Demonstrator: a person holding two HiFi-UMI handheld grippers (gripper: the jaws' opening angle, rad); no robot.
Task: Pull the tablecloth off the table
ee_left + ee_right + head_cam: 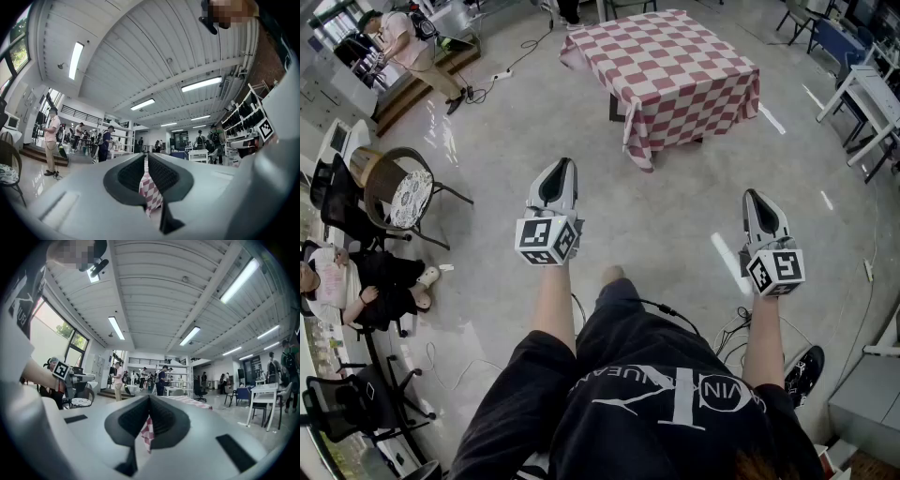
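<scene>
Now the left gripper (562, 167) and the right gripper (754, 196) are held well back from the checked tablecloth (675, 70), fingers (131, 174) closed on nothing.

The tablecloth (680, 66), checked in dull red and white, lay spread flat over the whole worktop, its top smooth and unwrinkled. Its sides hung down past every edge that showed. At the nearest corner the cloth gathered into loose vertical folds and hung lowest; the left corner carried a smaller bunched fold.
</scene>
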